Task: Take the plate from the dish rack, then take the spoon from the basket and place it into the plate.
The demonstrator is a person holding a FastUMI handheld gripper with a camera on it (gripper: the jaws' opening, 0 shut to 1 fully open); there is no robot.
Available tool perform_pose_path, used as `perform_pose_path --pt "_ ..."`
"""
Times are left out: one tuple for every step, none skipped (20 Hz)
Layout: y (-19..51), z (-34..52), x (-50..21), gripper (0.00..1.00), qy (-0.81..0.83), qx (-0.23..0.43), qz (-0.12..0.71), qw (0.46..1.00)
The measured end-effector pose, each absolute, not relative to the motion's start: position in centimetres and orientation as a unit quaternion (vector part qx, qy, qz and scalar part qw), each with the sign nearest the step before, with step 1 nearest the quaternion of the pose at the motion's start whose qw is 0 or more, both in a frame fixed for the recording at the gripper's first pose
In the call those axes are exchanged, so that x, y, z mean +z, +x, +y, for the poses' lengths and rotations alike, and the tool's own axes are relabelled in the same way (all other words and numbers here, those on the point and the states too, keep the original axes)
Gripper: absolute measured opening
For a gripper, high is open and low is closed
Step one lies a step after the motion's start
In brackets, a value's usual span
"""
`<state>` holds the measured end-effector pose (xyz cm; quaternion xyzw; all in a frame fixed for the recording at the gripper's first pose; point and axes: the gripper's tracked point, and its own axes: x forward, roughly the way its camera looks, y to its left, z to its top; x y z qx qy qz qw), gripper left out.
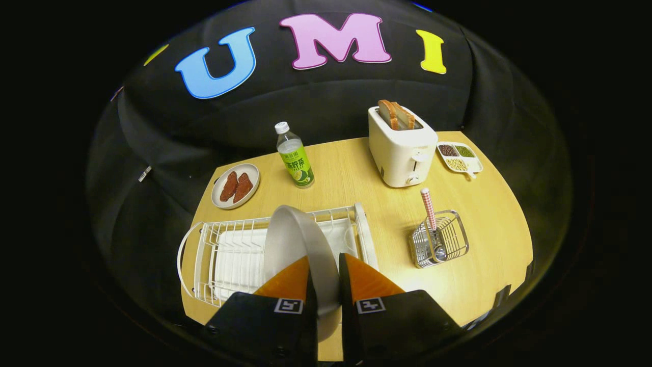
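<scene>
Your gripper (324, 267) clamped the plate (295, 239) edge-on above the dish rack (204, 255); the spoon (430, 214), ahead-right in its basket (448, 239), remained untaken.

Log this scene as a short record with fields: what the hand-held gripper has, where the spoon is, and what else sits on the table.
hand-held gripper: shut on the plate, rim between both fingers
plate: tilted, above the dish rack
spoon: standing in the basket, beside the rack
table: toaster with bread, bottle, small plate of food, divided tray
task stage: plate grasped, spoon not yet taken
</scene>
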<state>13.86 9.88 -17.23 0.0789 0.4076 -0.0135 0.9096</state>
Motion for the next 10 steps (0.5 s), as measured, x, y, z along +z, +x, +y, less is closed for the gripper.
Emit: perform_pose_path --pt "13.2 9.7 -16.7 0.23 0.092 -0.002 0.409 0.908" --pt "12.4 9.5 -16.0 0.23 0.109 0.012 0.408 0.906" --pt "11.6 9.2 -15.3 0.23 0.126 0.029 0.404 0.906" --pt "10.6 8.8 -14.5 0.23 0.134 0.048 0.398 0.906" --pt "9.4 8.0 -13.8 0.23 0.136 0.063 0.394 0.907" --pt "8.2 6.9 -13.4 0.23 0.134 0.071 0.392 0.907" --pt "6.8 5.7 -13.0 0.23 0.133 0.075 0.392 0.907" --pt "5.5 4.5 -12.8 0.23 0.136 0.077 0.392 0.907" --pt "4.0 3.5 -12.6 0.23 0.146 0.079 0.393 0.904" --pt "2.7 2.4 -12.5 0.23 0.162 0.078 0.395 0.901"
